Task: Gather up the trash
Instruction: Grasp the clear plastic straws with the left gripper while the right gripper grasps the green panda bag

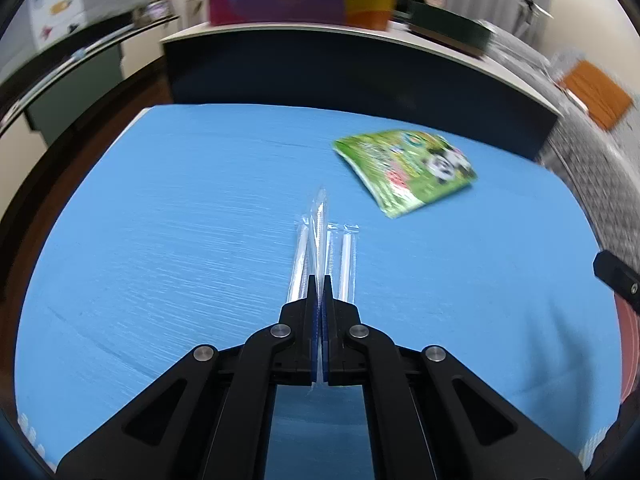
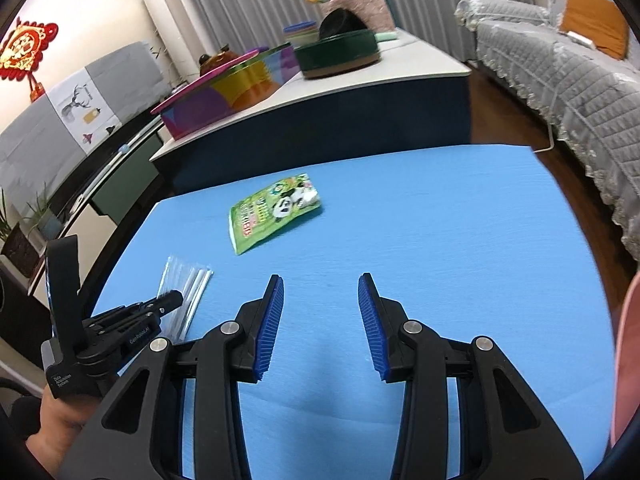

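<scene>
My left gripper [image 1: 319, 280] is shut on a clear plastic strip of wrapped straws [image 1: 320, 240] that sticks forward over the blue table [image 1: 160, 240]. A green snack packet with a panda [image 1: 408, 168] lies flat further ahead to the right. In the right wrist view my right gripper [image 2: 321, 280] is open and empty above the blue table [image 2: 460, 240]. The green packet [image 2: 274, 212] lies ahead of it to the left. The left gripper [image 2: 170, 300] shows at the left, closed over the straw strip [image 2: 186, 292].
A dark counter [image 2: 320, 120] behind the table carries colourful round tins [image 2: 224, 92] and a green tin [image 2: 340, 54]. A grey covered sofa [image 2: 560, 80] stands to the right. A pink object [image 2: 628, 344] sits at the right edge.
</scene>
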The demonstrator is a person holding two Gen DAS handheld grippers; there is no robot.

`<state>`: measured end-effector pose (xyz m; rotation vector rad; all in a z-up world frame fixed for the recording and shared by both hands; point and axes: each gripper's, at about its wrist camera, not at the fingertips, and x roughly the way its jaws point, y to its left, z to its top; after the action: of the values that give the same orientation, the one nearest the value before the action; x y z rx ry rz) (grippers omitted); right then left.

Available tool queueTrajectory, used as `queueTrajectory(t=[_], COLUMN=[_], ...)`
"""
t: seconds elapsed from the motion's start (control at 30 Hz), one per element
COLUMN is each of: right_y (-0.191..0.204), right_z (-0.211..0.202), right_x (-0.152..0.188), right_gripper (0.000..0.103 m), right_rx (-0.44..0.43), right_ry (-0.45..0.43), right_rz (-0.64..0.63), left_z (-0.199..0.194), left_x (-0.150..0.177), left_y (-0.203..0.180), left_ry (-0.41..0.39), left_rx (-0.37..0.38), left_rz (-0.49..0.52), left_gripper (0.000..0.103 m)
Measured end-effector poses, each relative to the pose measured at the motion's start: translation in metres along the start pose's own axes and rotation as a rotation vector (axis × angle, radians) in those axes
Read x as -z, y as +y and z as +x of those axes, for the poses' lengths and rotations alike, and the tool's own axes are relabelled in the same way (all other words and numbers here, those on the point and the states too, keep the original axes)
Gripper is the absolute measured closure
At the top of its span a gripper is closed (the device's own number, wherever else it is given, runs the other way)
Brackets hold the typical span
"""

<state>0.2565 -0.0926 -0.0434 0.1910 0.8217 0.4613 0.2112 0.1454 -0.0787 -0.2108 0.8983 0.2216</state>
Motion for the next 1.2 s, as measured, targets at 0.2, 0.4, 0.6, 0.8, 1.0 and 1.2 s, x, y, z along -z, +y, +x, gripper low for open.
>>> queueTrajectory(t=[0.2,0.4,0.6,0.8,1.0,1.2], right_y=[0.004,0.01,0.015,0.021,0.024,0.031], right_z=[0.03,0.07,0.109,0.143,0.171,0.169], right_x=[-0.018,-0.038,-0.06,-0.083,-0.092,-0.086], right_gripper=[0.064,0.065,0.064,0.064,0.064,0.083], right_rx=[-0.017,-0.019,-0.023,-0.009,-0.008,-0.03], right_ry=[0.027,0.075,0.1,0.114,0.171,0.175], right_rz=[-0.019,-0.06,-0.073,-0.077,-0.096,-0.127], left_z=[0.009,0.014,0.014,0.015,0.014,0.014], left_x=[-0.004,-0.008,-0.009,-0.009,-0.012,-0.013], left_y=[0.011,0.014,0.016,0.019,0.021,0.021], left_ry=[0.028,0.044,0.052,0.053,0.053,0.049], left_rx=[-0.018,-0.014,-0.01,-0.012,-0.005,-0.004], left_rz=[-0.056,-0.081,-0.095,-0.09,-0.099,-0.1], left_gripper=[0.102,0.102,0.102,0.102,0.102,0.102])
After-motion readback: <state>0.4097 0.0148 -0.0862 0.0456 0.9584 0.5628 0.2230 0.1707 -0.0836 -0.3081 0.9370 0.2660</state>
